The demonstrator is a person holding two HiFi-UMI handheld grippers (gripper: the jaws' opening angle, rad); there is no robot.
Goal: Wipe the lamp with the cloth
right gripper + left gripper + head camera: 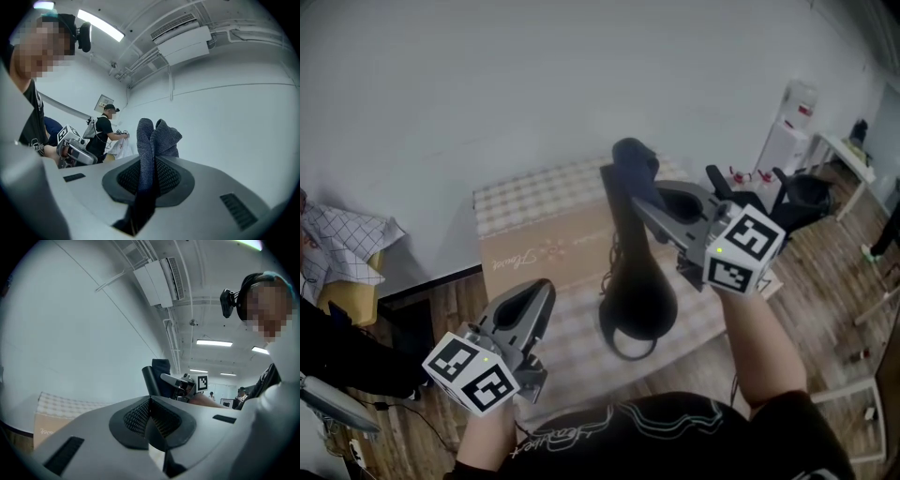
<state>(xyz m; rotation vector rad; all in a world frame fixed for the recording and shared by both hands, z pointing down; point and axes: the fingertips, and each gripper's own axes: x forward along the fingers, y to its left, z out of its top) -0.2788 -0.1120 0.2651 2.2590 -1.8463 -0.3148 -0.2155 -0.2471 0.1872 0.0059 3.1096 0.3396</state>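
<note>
Nearest the person, the left gripper [534,298] hangs low to the left of the lamp [636,305], its jaws pressed together on nothing. The black lamp's round base rests on a checked tablecloth [525,197], beside a cardboard box [546,251]. Farther off, by the lamp's upper end, the right gripper [642,202] pinches a dark blue-grey cloth [157,136] that pokes up past its jaws.

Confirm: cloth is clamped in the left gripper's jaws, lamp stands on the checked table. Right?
Wrong gripper. The right gripper view shows the cloth clamped in the right gripper's jaws; the left gripper's jaws are together on nothing. The lamp does stand on the checked table.
</note>
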